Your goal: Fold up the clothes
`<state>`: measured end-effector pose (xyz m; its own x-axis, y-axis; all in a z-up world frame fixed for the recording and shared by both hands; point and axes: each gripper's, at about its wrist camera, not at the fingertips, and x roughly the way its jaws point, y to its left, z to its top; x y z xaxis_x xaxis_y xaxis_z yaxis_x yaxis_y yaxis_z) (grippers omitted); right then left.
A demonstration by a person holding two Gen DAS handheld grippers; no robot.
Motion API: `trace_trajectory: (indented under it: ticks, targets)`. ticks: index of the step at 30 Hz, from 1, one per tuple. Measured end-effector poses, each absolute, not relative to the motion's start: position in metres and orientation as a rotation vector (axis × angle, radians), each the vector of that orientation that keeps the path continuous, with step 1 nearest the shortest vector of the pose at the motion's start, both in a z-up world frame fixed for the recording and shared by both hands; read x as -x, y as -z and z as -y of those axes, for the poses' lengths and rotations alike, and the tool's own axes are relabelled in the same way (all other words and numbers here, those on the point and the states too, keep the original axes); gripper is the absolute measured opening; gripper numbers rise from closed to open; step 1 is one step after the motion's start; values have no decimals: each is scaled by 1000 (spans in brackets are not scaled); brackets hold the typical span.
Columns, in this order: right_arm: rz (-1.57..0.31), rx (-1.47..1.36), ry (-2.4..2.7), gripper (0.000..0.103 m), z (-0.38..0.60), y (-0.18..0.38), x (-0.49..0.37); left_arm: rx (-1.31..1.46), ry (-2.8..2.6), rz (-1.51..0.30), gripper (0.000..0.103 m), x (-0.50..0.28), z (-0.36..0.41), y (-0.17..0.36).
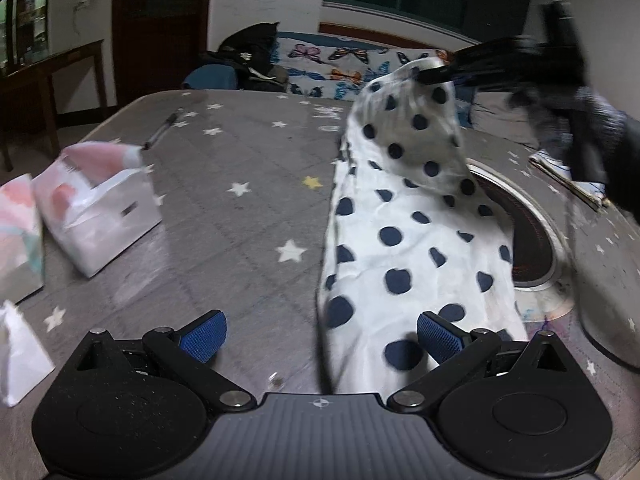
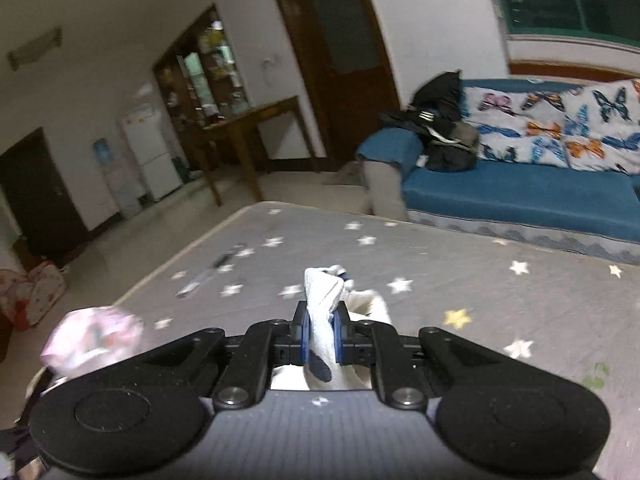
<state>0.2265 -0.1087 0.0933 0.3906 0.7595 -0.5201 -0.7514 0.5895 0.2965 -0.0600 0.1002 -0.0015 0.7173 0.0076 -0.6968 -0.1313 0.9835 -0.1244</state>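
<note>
A white garment with dark blue polka dots [image 1: 404, 224] lies on the grey star-patterned table [image 1: 240, 160], its far end lifted. My left gripper [image 1: 322, 334] is open just above the table, and the garment's near end lies against its right finger [image 1: 438, 336]. My right gripper [image 1: 430, 72] shows in the left wrist view, blurred, holding the garment's far end up. In the right wrist view my right gripper [image 2: 323, 338] is shut on a bunched white fold of the garment [image 2: 322, 300].
A white tissue pack [image 1: 100, 216] and paper bags [image 1: 18, 236] sit at the table's left. A pen [image 1: 162, 132] lies farther back. A round inset burner [image 1: 528, 236] is under the garment's right side. A blue sofa [image 2: 520, 188] with butterfly cushions stands beyond the table.
</note>
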Motion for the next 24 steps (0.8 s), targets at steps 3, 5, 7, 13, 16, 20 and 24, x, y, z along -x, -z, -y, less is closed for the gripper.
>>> trace_trajectory:
  ticks: [3,5,7,13,16,20,24]
  targets:
    - [-666,-23,-1022,10,114,-106,-195,182,-100,-769,103,70,-103,5]
    - [-664,-12,-1062,10,117,-112,-174,187,-111,-766,103,77,-106,6]
    - [-666,-4,-1109,10,120,-116,-149,191,-123,-764,103,83,-108,7]
    - [-700,15,-1245,10,126,-116,-88,224,-146,-757,103,97,-117,11]
    - [-702,38,-1317,10,131,-113,-53,232,-148,-756,103,103,-119,13]
    - [-683,116,-1417,10,136,-110,-12,238,-151,-751,103,108,-121,15]
    - [-631,292,-1493,10,138,-96,32,237,-160,-744,103,113,-122,14]
